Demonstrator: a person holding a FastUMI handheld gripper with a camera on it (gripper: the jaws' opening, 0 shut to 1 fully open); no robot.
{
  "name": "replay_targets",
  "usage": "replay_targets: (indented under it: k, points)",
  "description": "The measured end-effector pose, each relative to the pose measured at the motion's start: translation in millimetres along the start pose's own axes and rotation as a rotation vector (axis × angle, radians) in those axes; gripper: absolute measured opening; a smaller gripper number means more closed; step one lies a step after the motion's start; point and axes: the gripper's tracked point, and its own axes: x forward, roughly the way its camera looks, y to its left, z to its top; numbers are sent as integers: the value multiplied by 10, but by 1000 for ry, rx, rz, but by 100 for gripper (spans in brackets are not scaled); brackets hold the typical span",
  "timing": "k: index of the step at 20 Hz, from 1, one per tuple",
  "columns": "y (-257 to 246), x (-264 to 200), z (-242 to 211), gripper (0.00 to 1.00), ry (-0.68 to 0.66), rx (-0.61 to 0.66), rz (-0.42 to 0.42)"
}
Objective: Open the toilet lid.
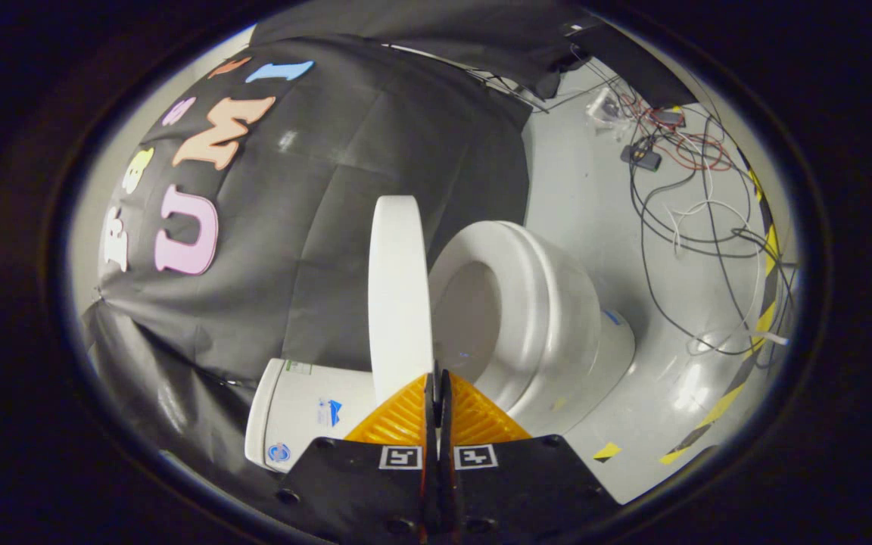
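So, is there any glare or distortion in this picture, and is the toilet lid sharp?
Gripper view: strong fisheye bending curves the floor; glare patches shine on the floor near the striped tape; the raised toilet lid is sharp and evenly lit; the hand-held gripper, fingers together just before the lid's edge, is slightly soft.

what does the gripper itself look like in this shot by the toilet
The gripper has two wedge-shaped orange fingers with a ribbed surface, mounted on black plates. Each plate carries a small square black-and-white marker near the finger base, and a few round screw holes.
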Motion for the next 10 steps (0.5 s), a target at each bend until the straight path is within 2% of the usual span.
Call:
replay_targets:
  k: [10]
  points:
    - [484, -151, 28, 1, -21, -84, 3]
